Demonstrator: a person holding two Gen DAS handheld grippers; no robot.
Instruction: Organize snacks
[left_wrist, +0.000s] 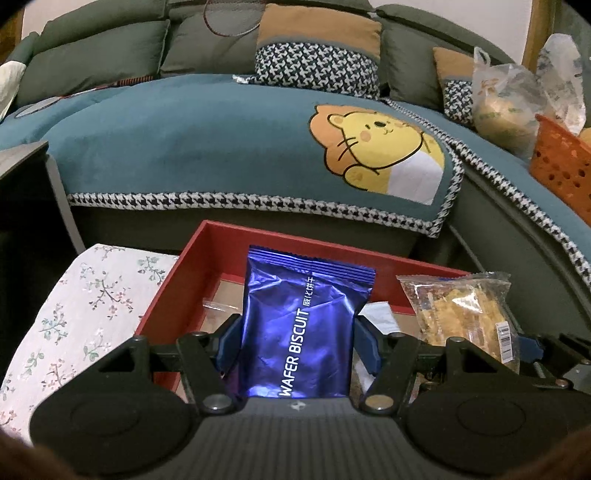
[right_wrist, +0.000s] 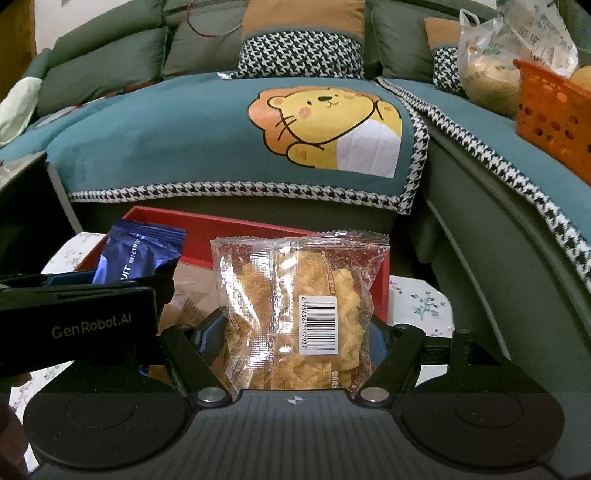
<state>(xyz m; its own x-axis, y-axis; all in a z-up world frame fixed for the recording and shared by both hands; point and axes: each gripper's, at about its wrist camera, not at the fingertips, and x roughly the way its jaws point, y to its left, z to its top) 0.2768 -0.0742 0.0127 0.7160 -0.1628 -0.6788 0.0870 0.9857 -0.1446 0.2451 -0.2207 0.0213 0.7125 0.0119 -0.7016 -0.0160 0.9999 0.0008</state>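
My left gripper (left_wrist: 297, 338) is shut on a blue foil wafer biscuit packet (left_wrist: 303, 325) and holds it upright over the open red box (left_wrist: 173, 280). My right gripper (right_wrist: 295, 332) is shut on a clear packet of yellow crisps (right_wrist: 295, 310), also upright over the red box (right_wrist: 221, 225). The two grippers are side by side: the crisps packet (left_wrist: 461, 314) shows at the right of the left wrist view, and the blue packet (right_wrist: 138, 254) and left gripper body (right_wrist: 77, 325) show at the left of the right wrist view. A few clear packets (left_wrist: 218, 306) lie inside the box.
The box stands on a floral cloth (left_wrist: 74, 314) in front of a green sofa with a teal lion cover (left_wrist: 258, 147). An orange basket (left_wrist: 561, 173) and plastic bags (left_wrist: 506, 99) sit on the sofa at the right. A dark side table (left_wrist: 22, 158) is at left.
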